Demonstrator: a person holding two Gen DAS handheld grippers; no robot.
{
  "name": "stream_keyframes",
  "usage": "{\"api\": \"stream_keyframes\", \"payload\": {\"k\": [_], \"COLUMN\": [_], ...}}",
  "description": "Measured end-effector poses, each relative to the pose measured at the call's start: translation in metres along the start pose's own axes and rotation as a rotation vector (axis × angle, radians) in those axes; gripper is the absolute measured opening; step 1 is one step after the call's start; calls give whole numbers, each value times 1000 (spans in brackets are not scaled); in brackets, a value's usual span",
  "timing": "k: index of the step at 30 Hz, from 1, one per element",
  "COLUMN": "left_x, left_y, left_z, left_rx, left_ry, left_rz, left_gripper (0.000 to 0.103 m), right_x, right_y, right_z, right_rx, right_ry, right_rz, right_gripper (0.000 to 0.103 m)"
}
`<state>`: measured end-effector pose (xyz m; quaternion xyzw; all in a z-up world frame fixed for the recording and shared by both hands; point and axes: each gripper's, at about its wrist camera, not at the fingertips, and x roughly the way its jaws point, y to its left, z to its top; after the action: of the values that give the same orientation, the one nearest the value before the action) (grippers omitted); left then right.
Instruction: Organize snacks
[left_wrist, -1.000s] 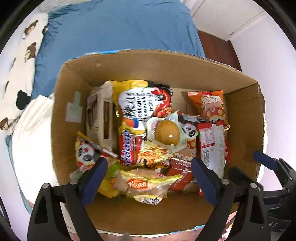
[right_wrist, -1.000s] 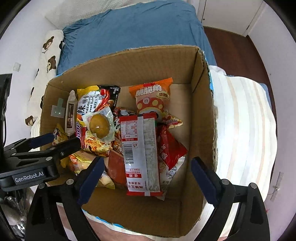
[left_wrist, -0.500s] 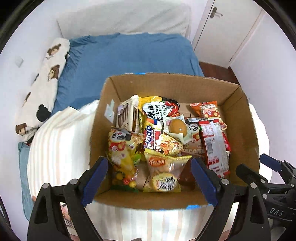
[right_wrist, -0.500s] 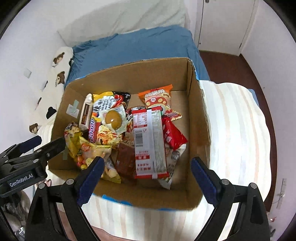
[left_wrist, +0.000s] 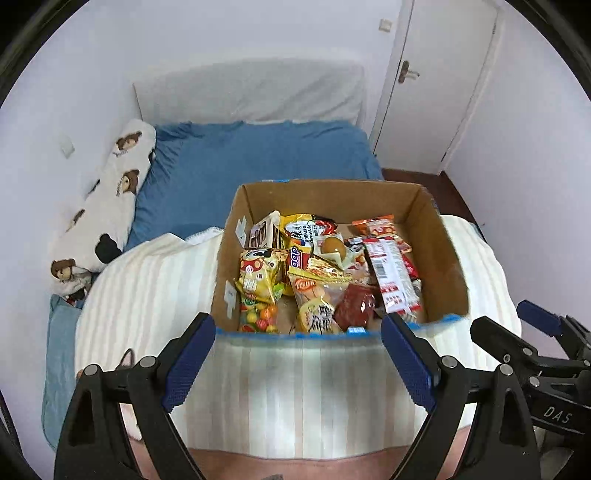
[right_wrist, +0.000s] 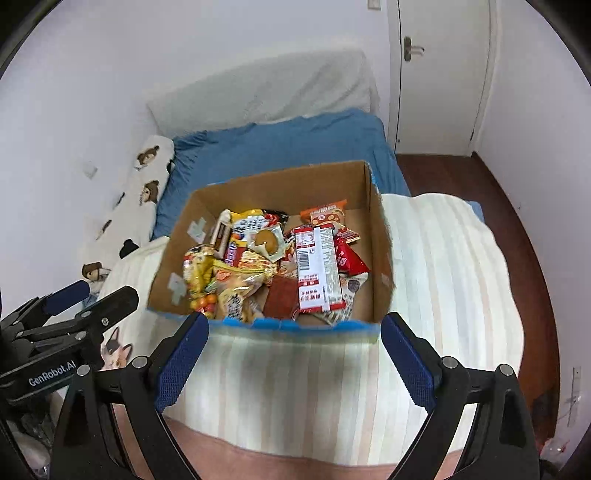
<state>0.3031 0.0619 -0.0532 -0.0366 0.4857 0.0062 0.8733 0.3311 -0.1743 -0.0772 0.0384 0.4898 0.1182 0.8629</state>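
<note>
left tongs (left_wrist: 297, 363): wide open, nothing between the blue pads, hanging over the striped blanket just short of the box
right tongs (right_wrist: 293, 362): same deal, spread wide and empty, also shows at the right edge of the left view
striped blanket (left_wrist: 295, 387): cream with pale stripes, covers the near end of the bed, box sits on it
cat print (right_wrist: 116, 349): little cartoon cat on fabric at the blanket's left edge, partly behind the left tongs
cardboard box (left_wrist: 448, 266): open top, blue tape along the near rim, that rim hides the bottom of the closest packets
snacks (left_wrist: 325, 277): all piled loose inside the box, overlapping each other
red-and-white packet (right_wrist: 317, 267): long one, lying on top toward the right side
yellow candy bag (left_wrist: 258, 284): front left corner, against the wall
wrapped egg (left_wrist: 332, 245): on top of the pile, mid-back
blue sheet (left_wrist: 258, 158): bare stretch of bed beyond the box
bear-print pillow (left_wrist: 107, 206): long, runs along the left wall
door (left_wrist: 439, 74): white, shut, far right corner
</note>
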Motion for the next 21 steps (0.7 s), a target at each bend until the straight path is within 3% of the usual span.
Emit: {"api": "stream_keyframes", "payload": {"k": [6, 8, 21], "left_x": [-46, -60, -148], "left_y": [-8, -9, -8], "left_z": [-39, -52, -103], "left_rx": [28, 30, 16], "left_ry": [-59, -79, -214], "left_rz": [8, 0, 54], "left_gripper": [93, 102, 103], "right_x": [-53, -71, -175], "right_y": [8, 11, 23], "right_z": [-34, -48, -108], "right_rx": [-20, -26, -39], "right_ry": [-75, -105, -256], "right_rz": [-22, -45, -48], "right_gripper": [101, 102, 103]}}
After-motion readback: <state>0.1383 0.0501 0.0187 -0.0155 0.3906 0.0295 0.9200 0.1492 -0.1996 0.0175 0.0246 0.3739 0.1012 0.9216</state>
